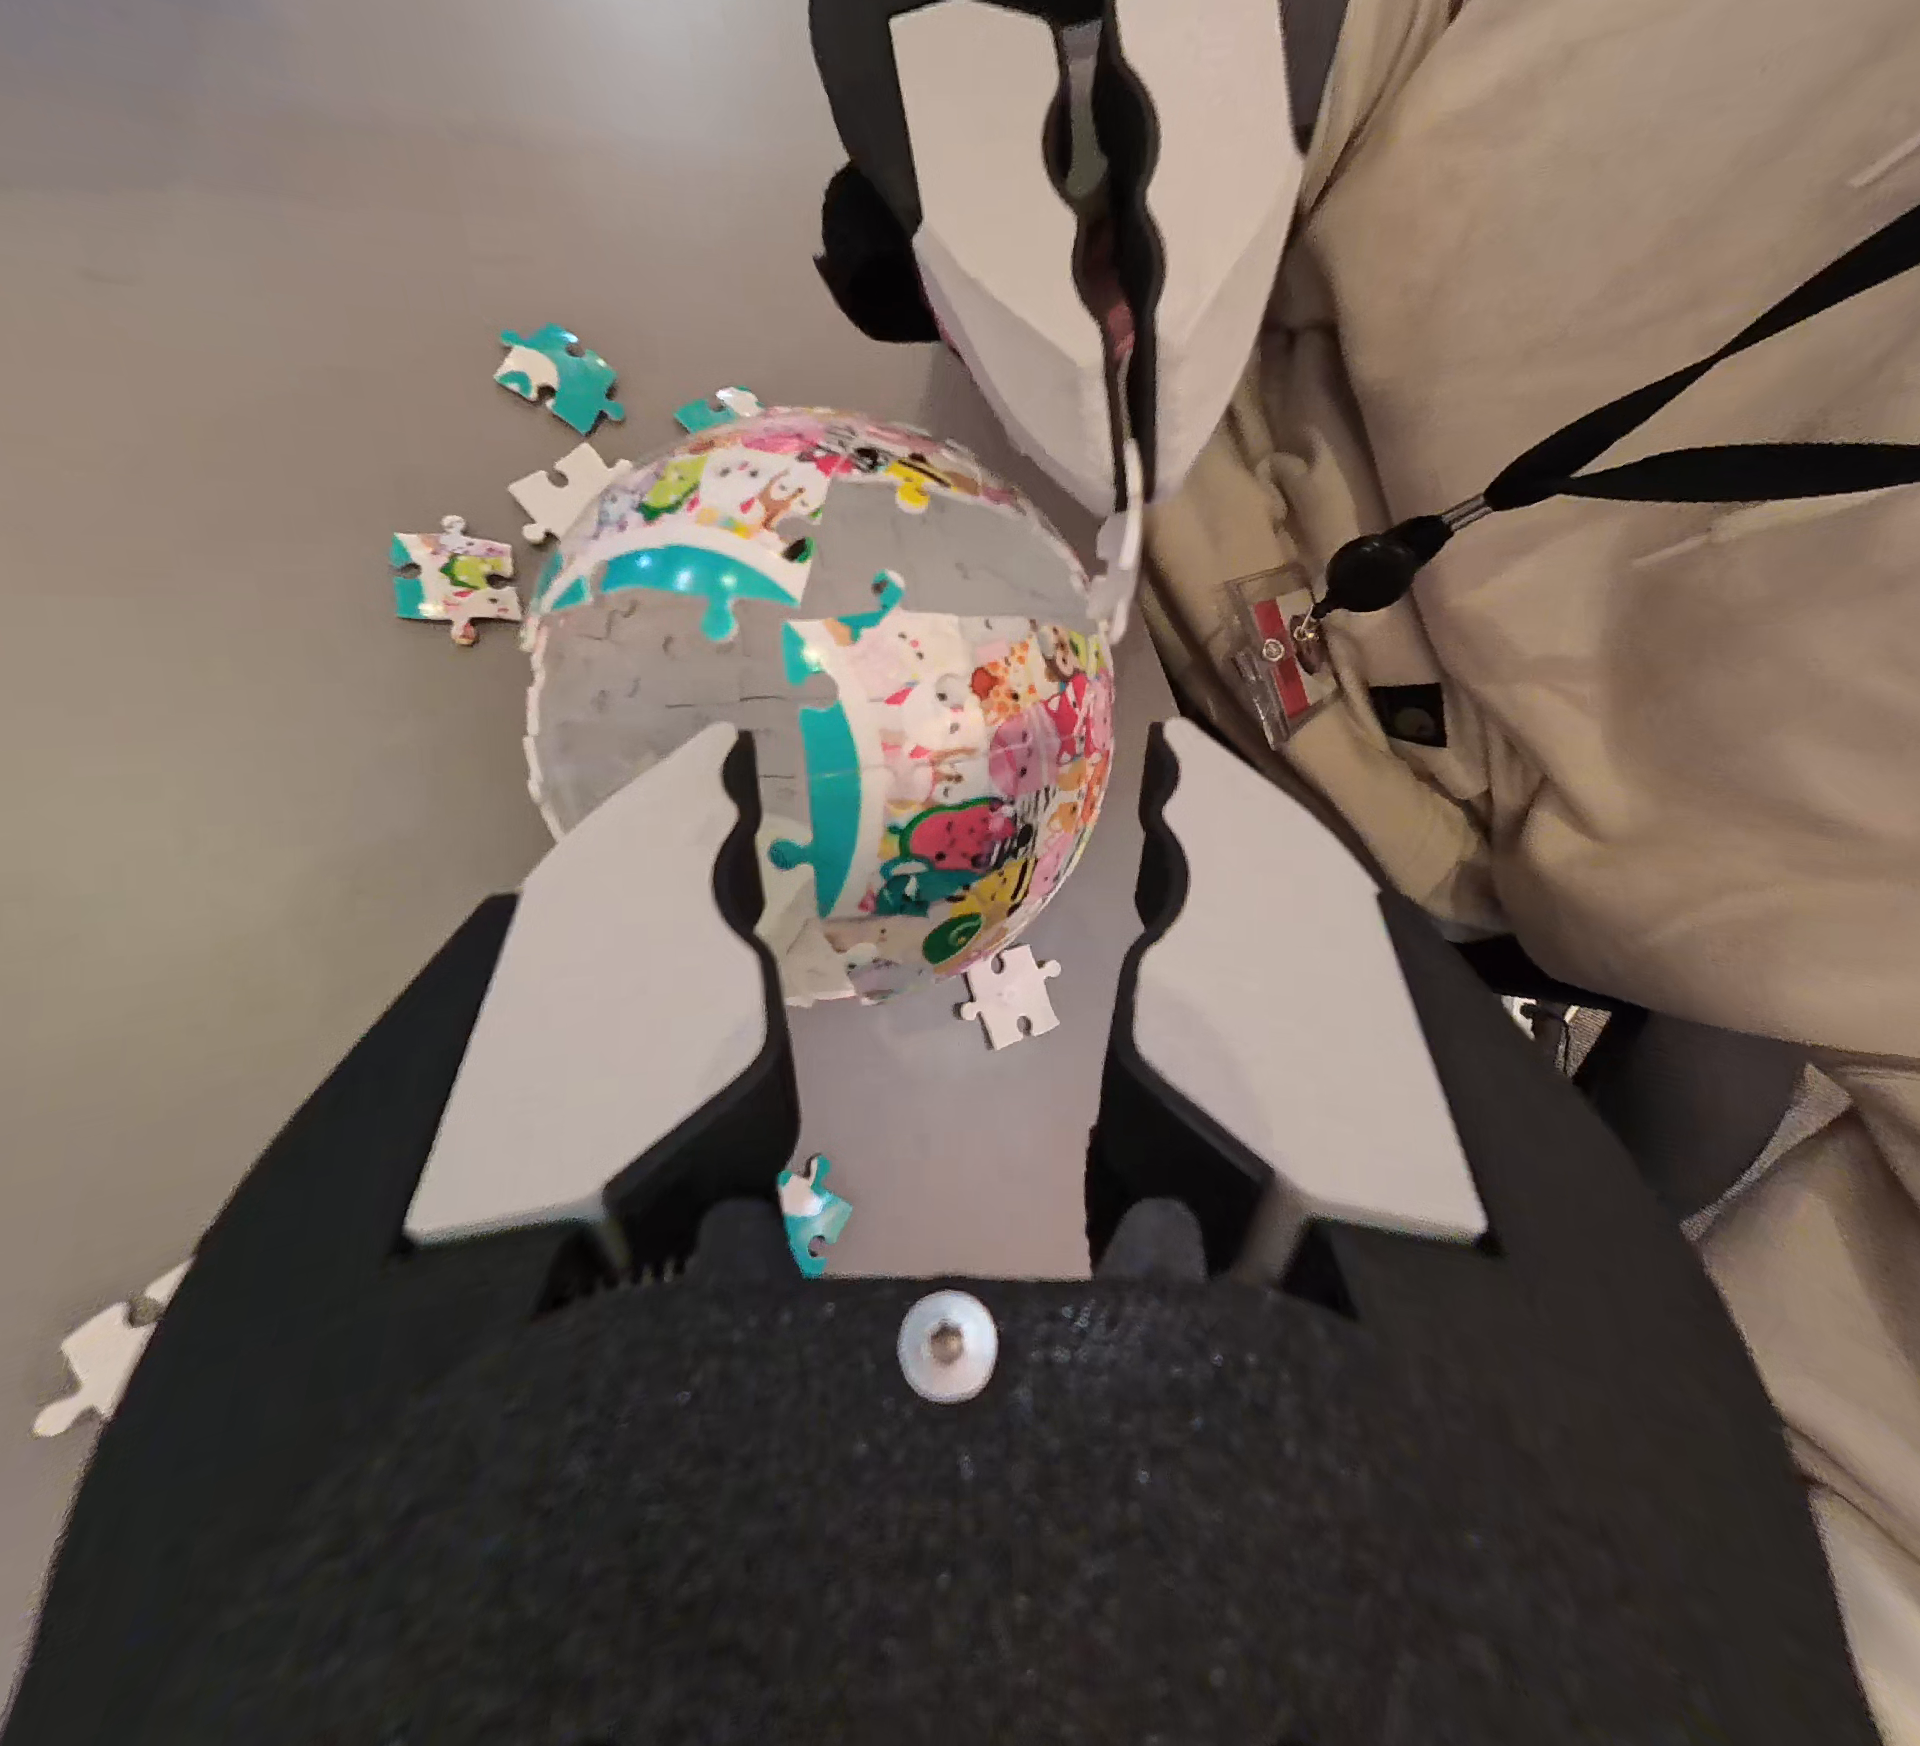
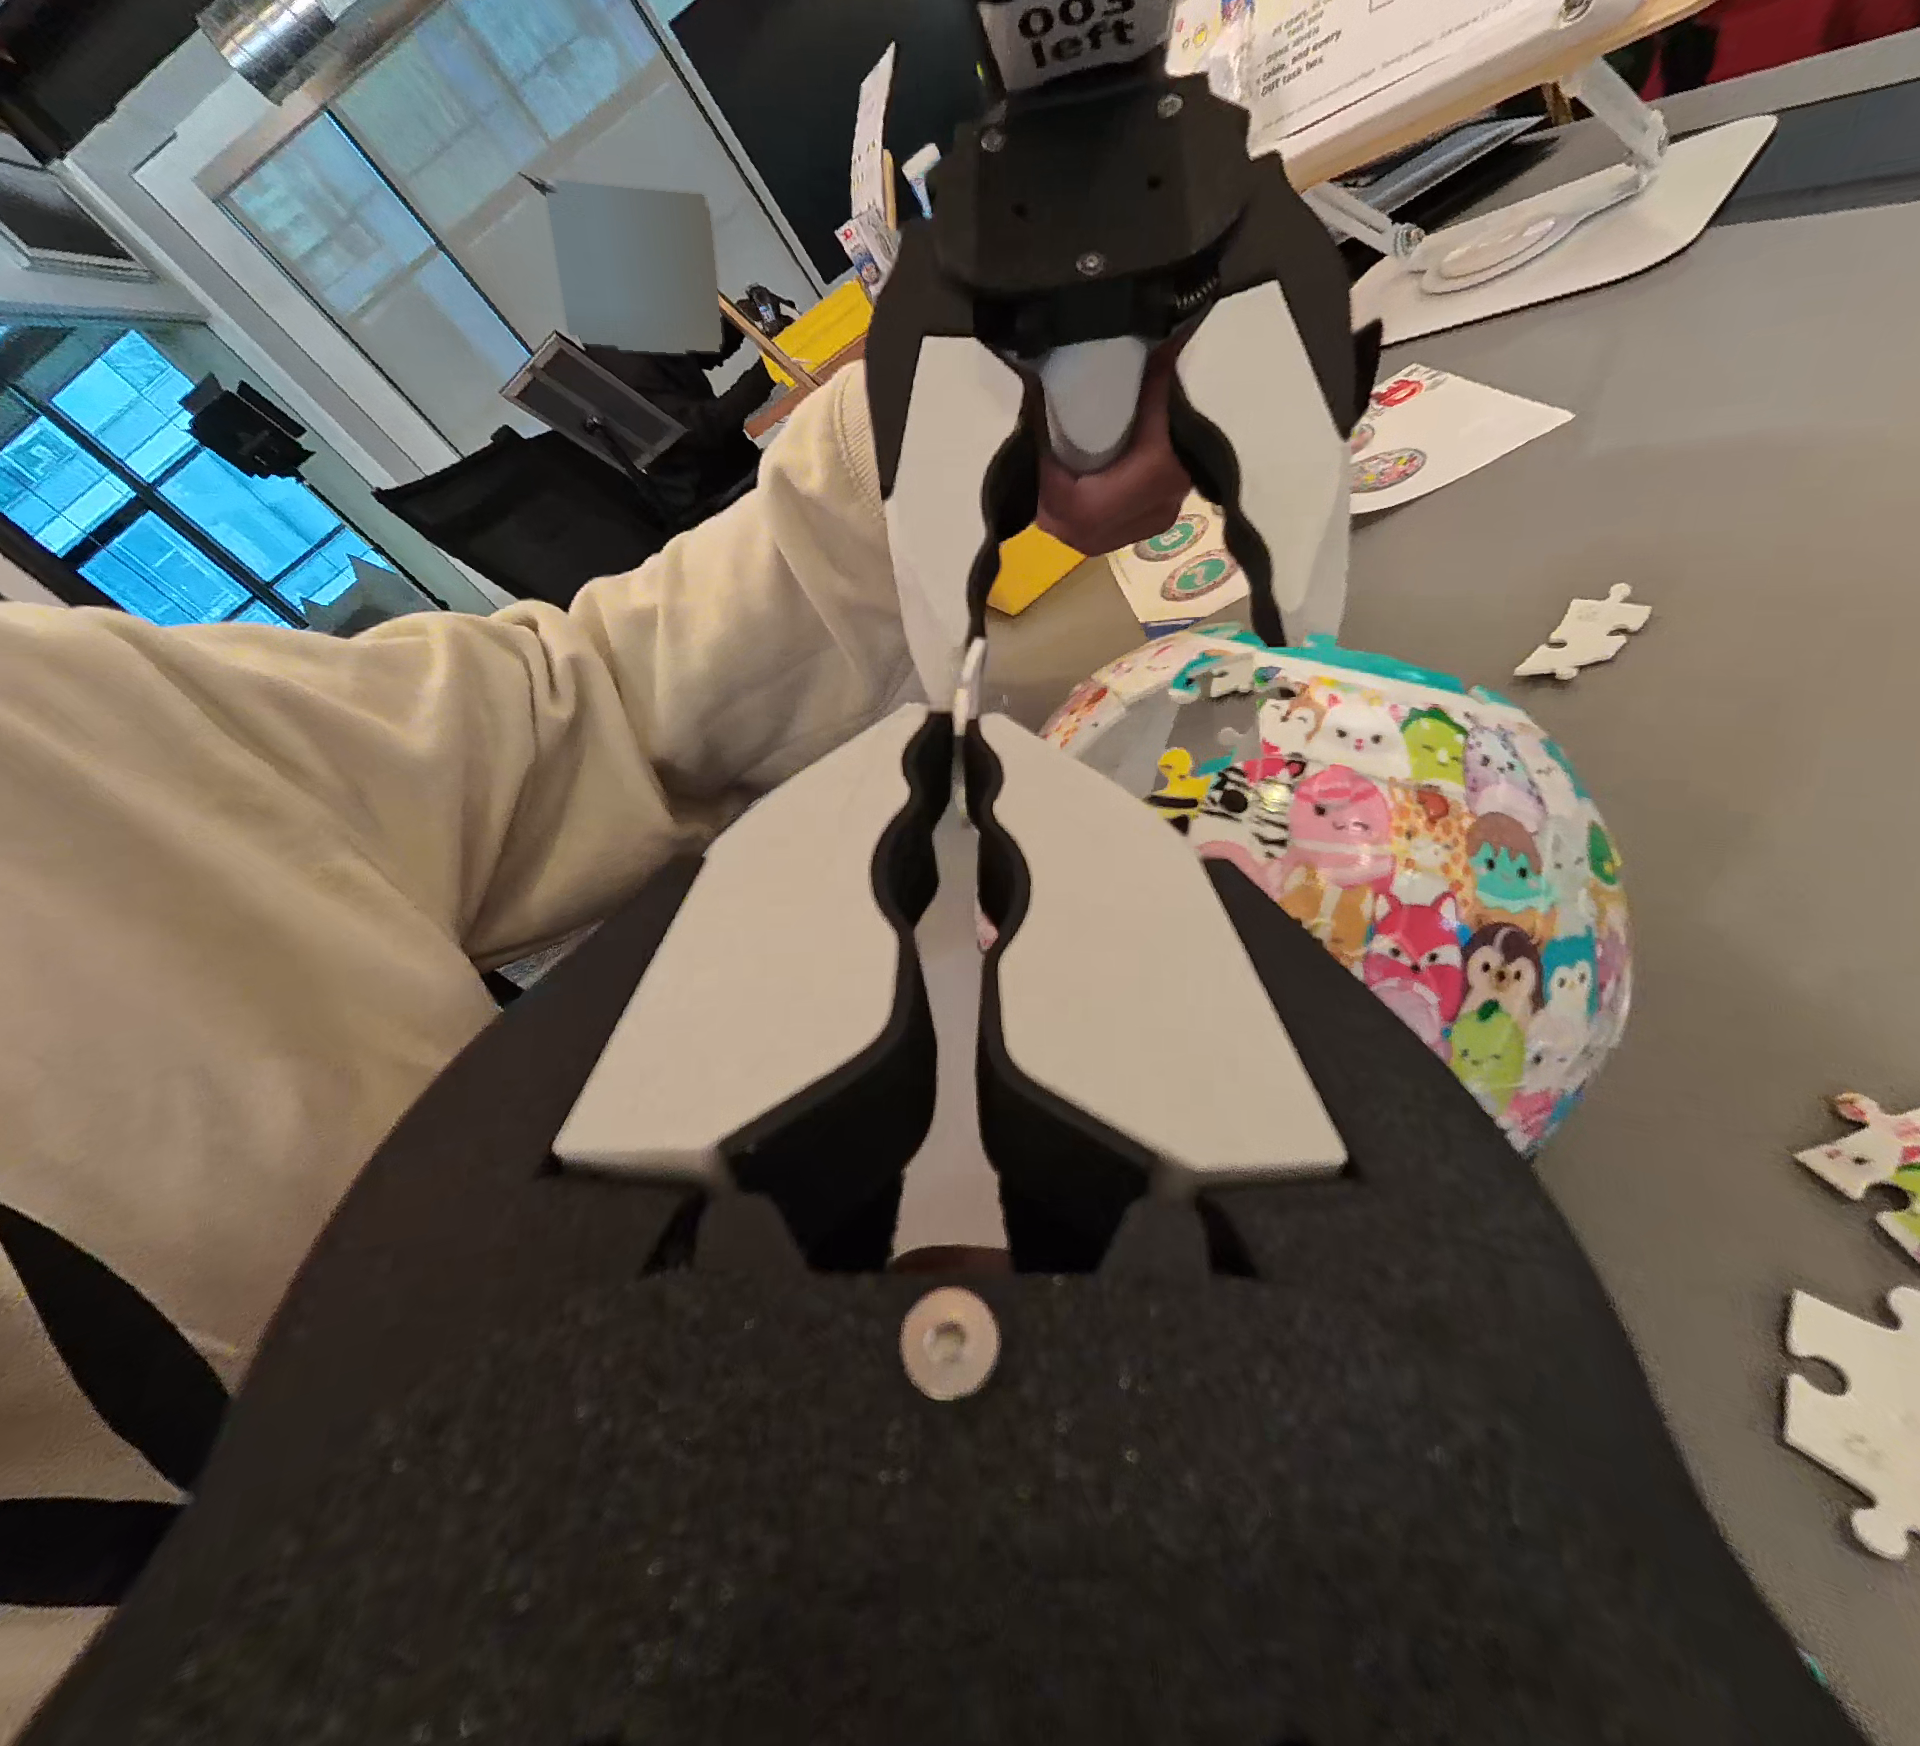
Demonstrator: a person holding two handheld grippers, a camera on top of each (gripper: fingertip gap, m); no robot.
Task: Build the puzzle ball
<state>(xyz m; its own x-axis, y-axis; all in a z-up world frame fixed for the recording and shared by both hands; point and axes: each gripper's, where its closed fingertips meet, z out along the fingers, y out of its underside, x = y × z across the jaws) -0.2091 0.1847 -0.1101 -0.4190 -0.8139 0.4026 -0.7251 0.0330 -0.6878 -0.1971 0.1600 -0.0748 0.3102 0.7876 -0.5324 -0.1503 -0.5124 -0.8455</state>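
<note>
The puzzle ball (image 1: 935, 740), partly built with colourful cartoon pieces and open gaps that show its grey inside, rests on the grey table (image 1: 260, 761). My left gripper (image 1: 945, 740) is open and empty, its fingers just short of the ball's near side. My right gripper (image 1: 1127, 491) comes in from the far side, shut on a white-backed puzzle piece (image 1: 1114, 553) held edge-on beside the ball's upper right rim. In the right wrist view the right gripper (image 2: 961, 720) pinches that piece (image 2: 969, 673). The open left gripper (image 2: 1117, 642) faces it above the ball (image 2: 1434, 886).
Loose pieces lie around the ball: a teal one (image 1: 561, 377), a colourful one (image 1: 452, 574), a white-backed one (image 1: 1013, 995), a small teal one (image 1: 816, 1213), and others (image 2: 1584, 631) (image 2: 1860, 1416). A person's beige jacket (image 1: 1558, 346) borders the table. A sheet stand (image 2: 1507, 169) stands behind. Some 5 centimetres of space lies between my two pairs of fingers.
</note>
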